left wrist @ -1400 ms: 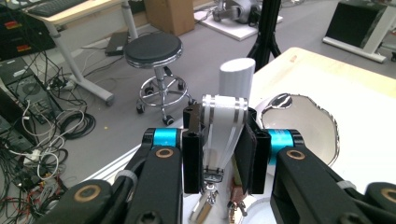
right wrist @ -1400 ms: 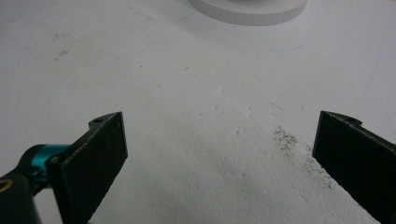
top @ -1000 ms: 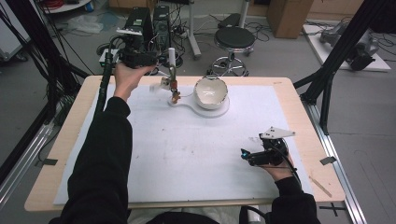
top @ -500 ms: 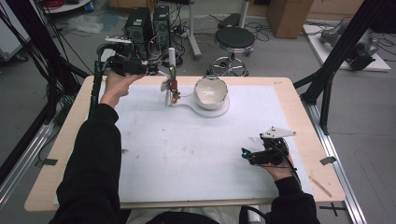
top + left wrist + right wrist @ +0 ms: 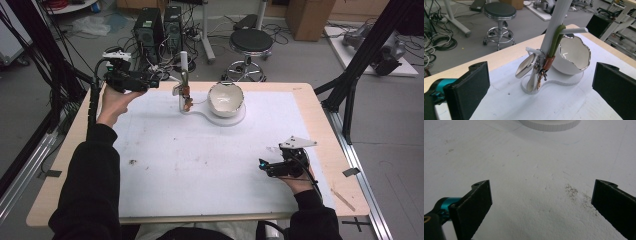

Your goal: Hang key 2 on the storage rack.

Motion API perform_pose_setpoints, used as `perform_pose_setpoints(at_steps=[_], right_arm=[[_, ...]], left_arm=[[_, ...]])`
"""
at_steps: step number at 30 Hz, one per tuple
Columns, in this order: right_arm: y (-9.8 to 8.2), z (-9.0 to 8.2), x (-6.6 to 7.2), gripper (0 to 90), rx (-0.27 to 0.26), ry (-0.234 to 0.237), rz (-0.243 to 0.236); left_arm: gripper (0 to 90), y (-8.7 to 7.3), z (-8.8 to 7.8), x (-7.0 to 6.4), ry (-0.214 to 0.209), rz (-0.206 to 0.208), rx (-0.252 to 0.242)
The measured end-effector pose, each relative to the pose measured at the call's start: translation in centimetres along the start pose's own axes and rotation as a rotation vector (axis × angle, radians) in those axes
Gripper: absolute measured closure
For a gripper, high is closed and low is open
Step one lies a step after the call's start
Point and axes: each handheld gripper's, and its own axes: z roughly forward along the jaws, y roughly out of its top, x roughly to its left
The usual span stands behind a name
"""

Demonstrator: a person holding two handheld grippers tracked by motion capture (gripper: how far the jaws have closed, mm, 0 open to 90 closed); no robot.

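The left claw (image 5: pixel 156 80) hangs in the air near the desk's far left corner, its jaws spread wide with nothing between them (they have just been opening). From the left gripper view the two black pads frame a white stand (image 5: pixel 554 30) a short way ahead, so the claw looks to be lined up with it rather than gripping it.

The stand rises as a slanted white post from a flat white base near the middle of the far edge. On a small peg low on the post hangs a bunch of keys (image 5: pixel 534 70) with a shiny metal tag; a green cord (image 5: pixel 555 41) with a brown leather end (image 5: pixel 548 62) hangs from a higher arm beside it. Hung this way, each piece dangles free and apart from the desk, easy to pinch from the side.

Just beside the post, on the wider end of the same base, sits a white bowl (image 5: pixel 226 98) with an uneven rim, likely there to catch small items.

The right claw (image 5: pixel 264 165) rests low over the white mat (image 5: pixel 200 165) near the desk's near right corner, jaws also wide apart and empty, well away from the stand, seemingly waiting.
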Motion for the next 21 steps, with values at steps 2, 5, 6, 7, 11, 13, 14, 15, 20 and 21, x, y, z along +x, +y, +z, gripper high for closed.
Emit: perform_pose_setpoints(at_steps=[2,5,6,7,11,13,14,15,20,21], right_arm=[[0.0,0.0,0.0,2.3,0.000,0.001,-0.001],[0.0,0.0,0.0,2.3,0.000,0.000,-0.002],[0.0,0.0,0.0,2.3,0.000,0.000,0.004],[0.0,0.0,0.0,2.2,-0.001,0.000,0.005],[0.0,-0.1,0.0,2.3,-0.002,0.000,0.006],[0.0,-0.1,0.0,2.3,-0.001,-0.001,0.004],[-0.1,-0.1,0.0,2.3,0.000,-0.002,0.001],[-0.1,-0.1,0.0,2.3,0.000,-0.002,0.001],[-0.1,-0.2,0.0,2.2,-0.002,-0.006,0.006],[-0.1,-0.2,0.0,2.2,-0.002,-0.006,0.006]], left_arm=[[1.7,-0.4,-0.7,-0.1,0.011,0.010,-0.010],[1.6,-0.7,-1.1,-0.2,0.015,0.020,-0.015],[1.7,-0.8,-1.2,-0.2,0.016,0.024,-0.008],[1.7,-1.1,-1.4,-0.3,0.020,0.030,-0.005],[1.7,-1.8,-2.0,-0.3,0.026,0.033,-0.004],[1.7,-2.3,-2.3,-0.3,0.032,0.033,0.000],[1.7,-2.6,-2.6,-0.3,0.032,0.038,0.013],[1.7,-2.6,-2.6,-0.3,0.032,0.038,0.013],[1.7,-3.6,-3.3,-0.2,0.034,0.035,0.015],[1.7,-3.8,-3.4,-0.2,0.037,0.035,0.016]])
